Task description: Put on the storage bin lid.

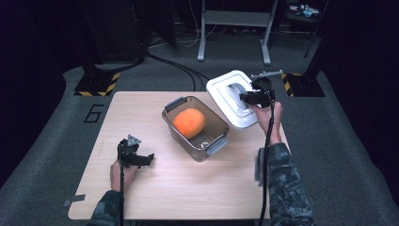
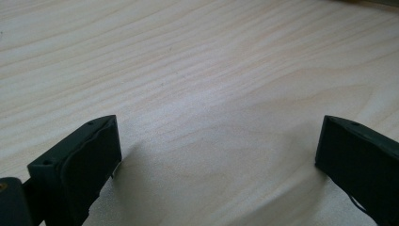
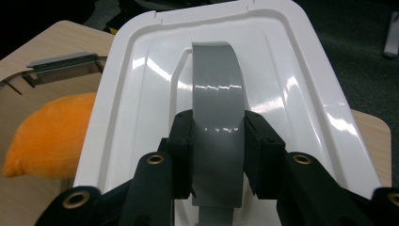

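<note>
Dark room, grey carpet, pale wooden table (image 1: 179,188) in the middle. Held up over the table's far right corner: white lid (image 3: 291,94), tilted, clear of the clear container (image 1: 207,146). Gripped by its grey handle (image 3: 217,122), a curved strap running straight up between the right gripper (image 3: 218,155) jaws. Both pads pressed flat on the strap's two edges, jaws narrowed to its width. Left of those jaws and lower, past the lid's rim: orange soft thing (image 3: 51,136) lying inside the container, grey latch (image 3: 66,63) at the far end. Well apart, near the table's left front: left gripper (image 2: 216,150), jaws spread wide, nothing between them but bare wood grain, tips just over the surface.
</note>
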Demonstrator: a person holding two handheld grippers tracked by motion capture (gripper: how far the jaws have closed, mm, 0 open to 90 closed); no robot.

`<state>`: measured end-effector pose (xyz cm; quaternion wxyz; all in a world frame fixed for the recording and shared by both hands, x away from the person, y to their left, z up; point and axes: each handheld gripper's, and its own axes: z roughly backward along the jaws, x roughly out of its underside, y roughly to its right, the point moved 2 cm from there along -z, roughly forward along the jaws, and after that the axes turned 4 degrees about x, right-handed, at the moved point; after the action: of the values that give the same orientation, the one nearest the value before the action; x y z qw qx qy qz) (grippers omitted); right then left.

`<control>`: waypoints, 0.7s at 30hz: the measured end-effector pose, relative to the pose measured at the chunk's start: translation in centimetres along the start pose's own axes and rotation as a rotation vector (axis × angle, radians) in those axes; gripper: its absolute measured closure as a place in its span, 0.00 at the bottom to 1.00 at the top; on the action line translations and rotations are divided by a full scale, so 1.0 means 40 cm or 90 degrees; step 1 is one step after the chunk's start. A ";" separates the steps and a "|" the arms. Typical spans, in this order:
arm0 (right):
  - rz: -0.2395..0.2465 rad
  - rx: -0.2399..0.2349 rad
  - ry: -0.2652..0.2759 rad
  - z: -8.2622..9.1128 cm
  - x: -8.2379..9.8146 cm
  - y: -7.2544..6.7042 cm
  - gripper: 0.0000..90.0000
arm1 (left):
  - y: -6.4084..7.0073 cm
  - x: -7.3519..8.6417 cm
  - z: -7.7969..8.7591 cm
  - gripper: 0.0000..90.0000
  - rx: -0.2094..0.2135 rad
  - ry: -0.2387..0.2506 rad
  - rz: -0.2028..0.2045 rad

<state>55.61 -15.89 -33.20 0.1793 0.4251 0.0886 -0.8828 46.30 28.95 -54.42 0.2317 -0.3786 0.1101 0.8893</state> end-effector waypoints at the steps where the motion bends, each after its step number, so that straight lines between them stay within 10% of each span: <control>1: 0.010 -0.003 0.003 0.001 -0.001 -0.004 0.74 | 0.000 0.000 0.001 0.00 0.001 -0.004 0.000; 21: 0.052 -0.076 -0.004 0.002 0.000 -0.146 0.74 | 0.000 0.000 0.001 0.00 -0.001 -0.005 -0.005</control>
<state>53.28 -10.53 -33.13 0.2404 0.4141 0.1227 -0.8693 46.27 28.99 -54.39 0.2351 -0.3754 0.1069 0.8901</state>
